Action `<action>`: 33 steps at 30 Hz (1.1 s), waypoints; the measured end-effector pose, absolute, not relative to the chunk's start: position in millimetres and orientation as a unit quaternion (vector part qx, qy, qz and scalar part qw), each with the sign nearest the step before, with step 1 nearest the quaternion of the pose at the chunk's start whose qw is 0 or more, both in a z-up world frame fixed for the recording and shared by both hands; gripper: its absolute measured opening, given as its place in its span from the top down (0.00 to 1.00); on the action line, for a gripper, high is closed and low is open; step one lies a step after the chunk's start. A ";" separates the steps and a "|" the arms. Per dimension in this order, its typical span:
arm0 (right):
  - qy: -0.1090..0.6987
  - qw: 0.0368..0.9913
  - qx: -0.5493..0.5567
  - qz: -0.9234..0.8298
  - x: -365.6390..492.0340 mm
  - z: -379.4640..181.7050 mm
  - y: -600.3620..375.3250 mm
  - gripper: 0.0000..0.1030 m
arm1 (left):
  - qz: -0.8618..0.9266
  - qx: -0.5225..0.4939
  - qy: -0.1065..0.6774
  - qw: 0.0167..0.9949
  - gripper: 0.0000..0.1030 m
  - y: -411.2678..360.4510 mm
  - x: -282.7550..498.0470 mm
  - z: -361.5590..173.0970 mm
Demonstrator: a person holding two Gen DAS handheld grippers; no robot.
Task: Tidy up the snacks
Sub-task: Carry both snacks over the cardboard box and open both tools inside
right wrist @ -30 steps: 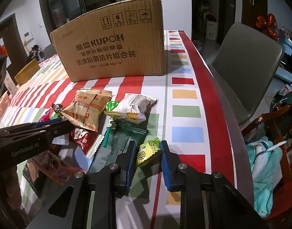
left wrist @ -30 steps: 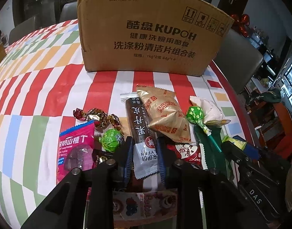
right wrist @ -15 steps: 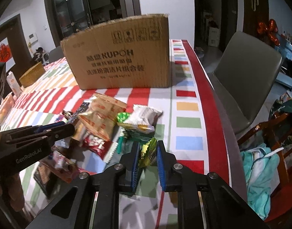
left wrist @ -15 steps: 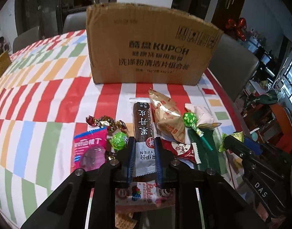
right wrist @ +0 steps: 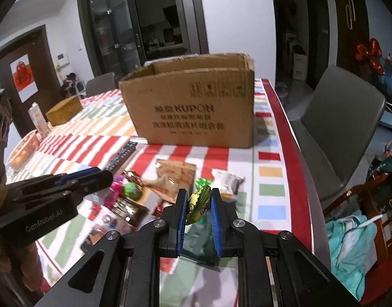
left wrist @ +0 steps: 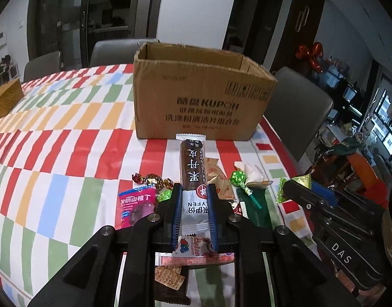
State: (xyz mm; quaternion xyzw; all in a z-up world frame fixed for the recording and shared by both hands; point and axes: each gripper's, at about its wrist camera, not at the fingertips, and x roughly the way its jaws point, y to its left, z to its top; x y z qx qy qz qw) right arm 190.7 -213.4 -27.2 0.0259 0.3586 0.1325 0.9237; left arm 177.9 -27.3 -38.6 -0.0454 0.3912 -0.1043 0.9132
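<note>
Left gripper [left wrist: 194, 202] clamps the brown snack bar [left wrist: 193, 168], right gripper [right wrist: 198, 206] pinches the green foil candy [right wrist: 197, 202]; both clear of the pile.
You keep both jaws tight and carry each piece over the near wall of the cardboard box [left wrist: 201, 99], upper centre of frame, open top visible. Bar sticks out far ahead, so lift it above the rim before you let go. Loose snacks lie lower centre on the striped tablecloth [left wrist: 68, 153].

White walls [right wrist: 234, 12], dark glass doors [left wrist: 60, 20], grey chairs [right wrist: 341, 117], striped tablecloth [left wrist: 55, 138], red bow [right wrist: 370, 53]
</note>
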 end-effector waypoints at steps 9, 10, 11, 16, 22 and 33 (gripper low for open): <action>0.324 0.932 0.032 0.157 193.9 -1.4 -203.3 0.81 | -0.105 -0.026 0.351 0.930 0.81 -32.8 173.9 -13.2; 0.319 0.934 0.033 0.159 195.6 2.1 -202.8 0.81 | -0.106 -0.025 0.346 0.932 0.81 -33.1 175.2 -9.7; 0.314 0.935 0.033 0.159 197.1 5.6 -202.1 0.81 | -0.106 -0.024 0.342 0.933 0.81 -33.0 176.8 -7.1; 0.287 0.943 0.042 0.163 210.0 25.2 -201.2 0.81 | -0.105 -0.016 0.317 0.942 0.81 -33.4 189.7 10.4; 0.269 0.946 0.060 0.168 233.5 44.6 -202.2 0.81 | -0.101 -0.013 0.296 0.950 0.81 -29.1 208.6 30.1; 0.257 0.949 0.063 0.171 288.2 77.7 -199.9 0.81 | -0.107 0.003 0.282 0.953 0.81 -27.3 261.7 65.5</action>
